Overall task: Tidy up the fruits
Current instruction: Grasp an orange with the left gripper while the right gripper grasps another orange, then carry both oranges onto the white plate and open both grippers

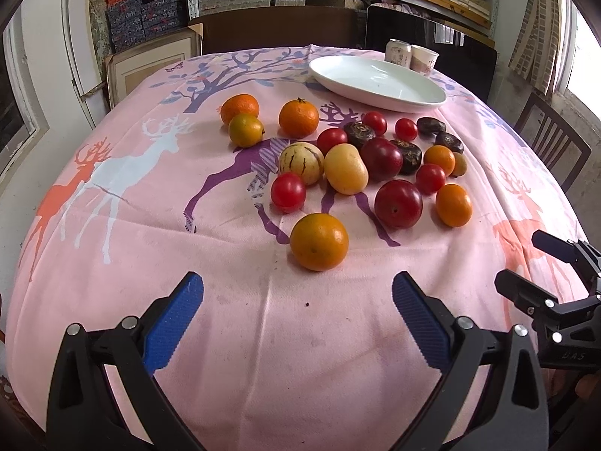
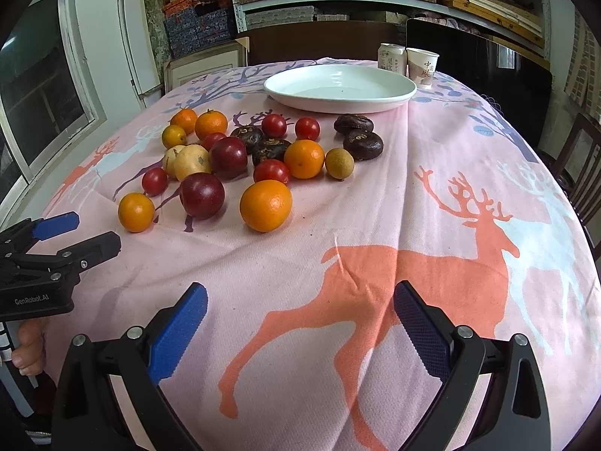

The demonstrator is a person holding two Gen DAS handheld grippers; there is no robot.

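Several fruits lie loose on the pink deer tablecloth [image 1: 150, 248]: an orange [image 1: 319, 241] nearest my left gripper, red plums [image 1: 398, 204], red tomatoes [image 1: 287, 191], a yellow fruit [image 1: 345, 168], a striped melon [image 1: 301, 162], tangerines [image 1: 298, 118] and dark chestnut-like fruits [image 1: 407, 155]. An empty white plate [image 1: 375, 82] sits behind them. My left gripper [image 1: 298, 293] is open and empty, short of the orange. My right gripper [image 2: 300, 300] is open and empty over the orange deer print, right of the fruit [image 2: 266, 205]. The plate also shows in the right wrist view [image 2: 340, 88].
A can [image 2: 391, 58] and a paper cup [image 2: 422, 65] stand behind the plate. Dark chairs [image 1: 552, 139] stand at the far and right sides. Shelves with boxes fill the back wall. The right gripper shows at the right edge of the left view [image 1: 533, 267].
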